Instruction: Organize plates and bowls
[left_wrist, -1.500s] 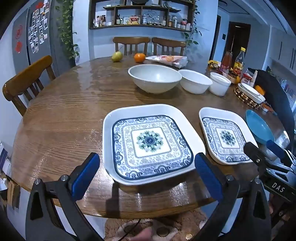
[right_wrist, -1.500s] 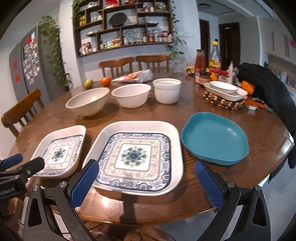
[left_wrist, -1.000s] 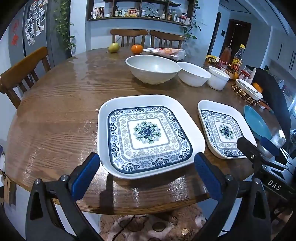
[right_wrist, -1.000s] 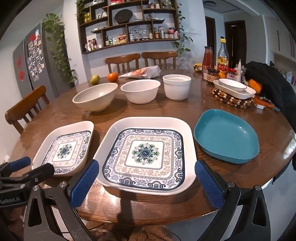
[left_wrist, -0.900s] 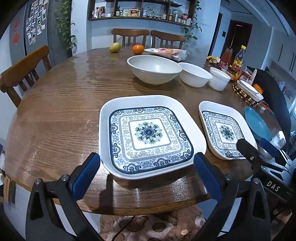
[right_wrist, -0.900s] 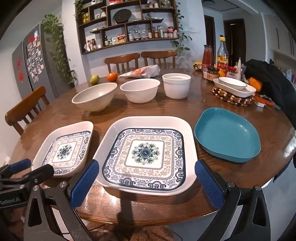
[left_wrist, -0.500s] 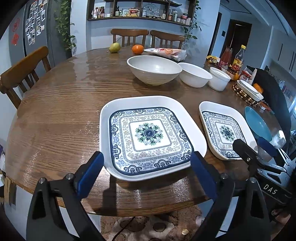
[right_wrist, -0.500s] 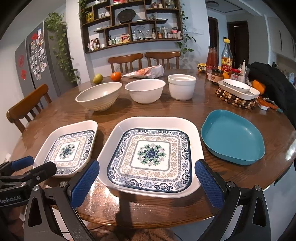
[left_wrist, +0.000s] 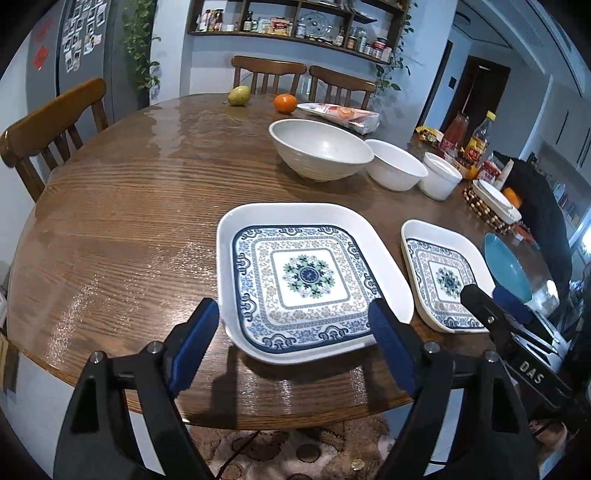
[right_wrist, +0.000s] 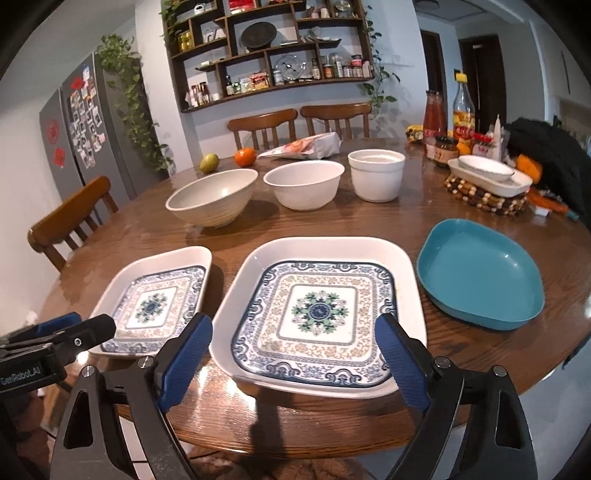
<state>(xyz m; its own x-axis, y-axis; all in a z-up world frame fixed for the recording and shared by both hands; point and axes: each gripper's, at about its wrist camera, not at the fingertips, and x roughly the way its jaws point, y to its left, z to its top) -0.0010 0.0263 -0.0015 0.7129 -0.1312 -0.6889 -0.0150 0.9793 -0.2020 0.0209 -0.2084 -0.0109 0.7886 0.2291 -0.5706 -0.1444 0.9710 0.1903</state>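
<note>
Spanning the near rim of a white plate patterned in blue, the left gripper is seen with fingers wide apart, gripping nothing. A like plate is framed by the right gripper, equally open and empty-handed. A teal dish and three bowls are set farther back on the tabletop.
</note>
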